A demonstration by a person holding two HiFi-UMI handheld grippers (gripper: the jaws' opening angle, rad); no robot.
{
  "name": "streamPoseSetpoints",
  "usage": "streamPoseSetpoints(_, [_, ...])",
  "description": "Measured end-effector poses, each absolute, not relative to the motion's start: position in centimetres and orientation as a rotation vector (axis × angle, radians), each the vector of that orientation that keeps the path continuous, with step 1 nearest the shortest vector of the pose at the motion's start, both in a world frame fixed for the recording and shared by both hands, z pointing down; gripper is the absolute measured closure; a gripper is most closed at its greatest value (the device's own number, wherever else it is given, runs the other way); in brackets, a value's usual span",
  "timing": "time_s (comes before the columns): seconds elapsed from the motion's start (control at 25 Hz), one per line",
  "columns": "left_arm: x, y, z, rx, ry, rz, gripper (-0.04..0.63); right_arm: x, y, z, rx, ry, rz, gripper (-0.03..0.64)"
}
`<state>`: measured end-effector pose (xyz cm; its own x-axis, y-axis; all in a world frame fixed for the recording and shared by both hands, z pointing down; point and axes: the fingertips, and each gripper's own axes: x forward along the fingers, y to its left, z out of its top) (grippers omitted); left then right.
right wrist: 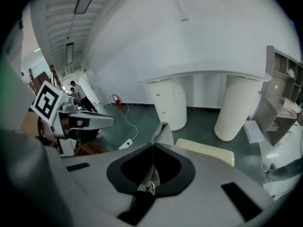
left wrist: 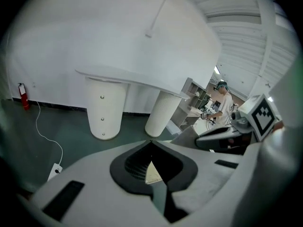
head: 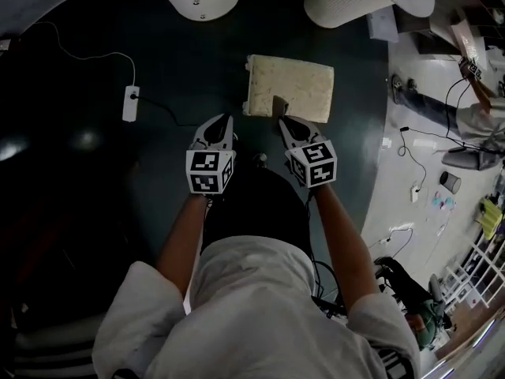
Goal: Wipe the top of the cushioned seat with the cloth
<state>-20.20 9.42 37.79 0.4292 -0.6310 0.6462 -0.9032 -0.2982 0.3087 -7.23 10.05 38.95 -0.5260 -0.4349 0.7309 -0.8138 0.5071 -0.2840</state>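
two grippers sit side by side at mid-frame in the head view. right gripper [head: 283,121]: jaws pinched on a small grey cloth [head: 279,103], which touches the near edge of the cream cushioned seat [head: 290,81]. the seat lies on the dark floor [head: 95,172], upper centre. left gripper [head: 225,120]: jaws together, nothing between them, tips just beside the seat's near left corner.

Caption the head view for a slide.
Right gripper holds grey cloth at the near edge of the cushioned seat; left gripper empty.
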Motion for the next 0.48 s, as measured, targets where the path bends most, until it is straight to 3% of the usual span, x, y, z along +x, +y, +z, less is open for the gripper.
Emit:
streamPoseSetpoints(0.32, [-21.5,5.3,49.5,2.134,-1.267,0.754,0.581,-9.9,10.8,52.1,0.997,-2.101,0.959,0.6])
streamPoseSetpoints(0.48, [-21.7,5.1,53.9,2.043,-1.269,0.682,0.581,-11.1,11.6,58.4,0.876,-2.101,1.027,0.6])
